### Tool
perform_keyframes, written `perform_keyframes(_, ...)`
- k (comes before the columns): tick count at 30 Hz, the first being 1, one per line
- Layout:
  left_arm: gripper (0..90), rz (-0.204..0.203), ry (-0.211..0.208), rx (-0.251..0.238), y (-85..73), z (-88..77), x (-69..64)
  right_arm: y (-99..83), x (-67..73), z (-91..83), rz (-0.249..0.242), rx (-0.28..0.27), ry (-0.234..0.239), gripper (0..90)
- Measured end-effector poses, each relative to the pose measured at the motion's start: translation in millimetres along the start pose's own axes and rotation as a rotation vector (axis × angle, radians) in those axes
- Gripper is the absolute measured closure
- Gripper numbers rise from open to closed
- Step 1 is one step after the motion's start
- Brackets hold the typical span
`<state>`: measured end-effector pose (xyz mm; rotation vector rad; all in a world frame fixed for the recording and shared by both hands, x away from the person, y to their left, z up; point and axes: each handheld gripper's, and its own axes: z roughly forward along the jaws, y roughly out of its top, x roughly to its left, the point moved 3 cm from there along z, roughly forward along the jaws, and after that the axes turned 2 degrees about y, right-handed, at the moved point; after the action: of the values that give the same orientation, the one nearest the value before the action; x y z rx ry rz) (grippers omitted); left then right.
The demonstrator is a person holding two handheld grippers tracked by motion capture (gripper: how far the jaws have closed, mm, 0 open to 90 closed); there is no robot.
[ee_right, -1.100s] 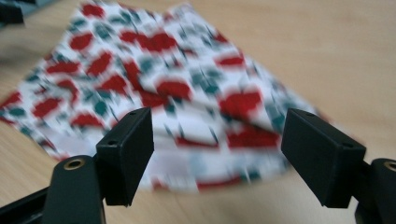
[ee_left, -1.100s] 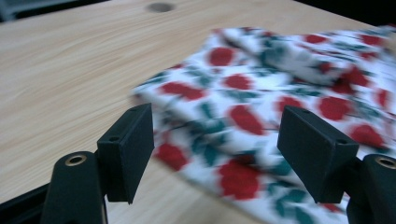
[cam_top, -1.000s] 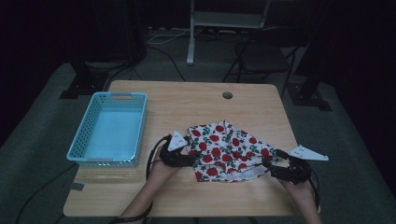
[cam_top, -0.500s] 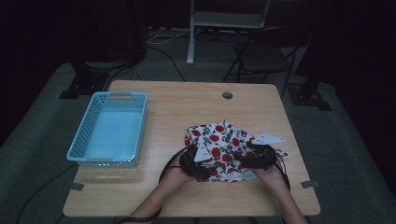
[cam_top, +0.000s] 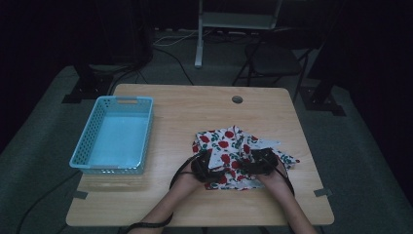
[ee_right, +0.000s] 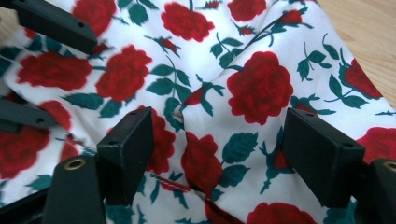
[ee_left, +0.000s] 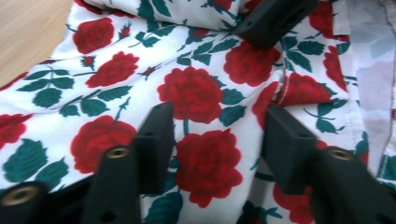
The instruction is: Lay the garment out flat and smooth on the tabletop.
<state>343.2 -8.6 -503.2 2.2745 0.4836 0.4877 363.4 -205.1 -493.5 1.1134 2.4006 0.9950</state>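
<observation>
At my far left, a blue basket [cam_top: 117, 136] sits well apart from the work. My left gripper [cam_top: 203, 167] rests on the near edge of the rose-print cloth [cam_top: 234, 146], its jaws parted but just now closing, fabric lying between them unpinched. Just beside it, my right gripper [cam_top: 258, 163] stands with jaws wide apart over the same cloth, which spreads ahead of both tools on the wooden table [cam_top: 195, 107].
</observation>
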Motion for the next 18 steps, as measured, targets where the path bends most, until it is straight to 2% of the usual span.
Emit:
perform_keyframes(2,57.6,0.000,-0.014,0.003,0.7,0.1,-0.5,1.2,-1.9,1.8,-0.006,0.008,-0.009,32.7)
perform_keyframes(4,64.5,0.019,-0.006,0.006,1.0,-0.1,-1.6,2.6,-4.0,0.8,-0.013,0.010,-0.011,42.6)
perform_keyframes(6,69.2,0.025,0.004,0.002,0.7,0.0,-2.5,5.0,-7.6,-2.9,-0.013,-0.007,-0.021,53.2)
perform_keyframes(10,77.2,0.019,0.007,0.007,0.2,0.0,-2.2,7.2,-12.7,-7.4,-0.006,-0.003,-0.041,71.4)
perform_keyframes(13,83.6,0.011,0.002,0.021,0.3,-0.4,-1.1,7.7,-15.4,-9.2,0.001,0.002,-0.045,78.3)
perform_keyframes(18,88.1,0.006,-0.006,0.032,-0.1,-1.6,-0.5,10.5,-18.7,-14.4,0.008,-0.014,-0.056,80.4)
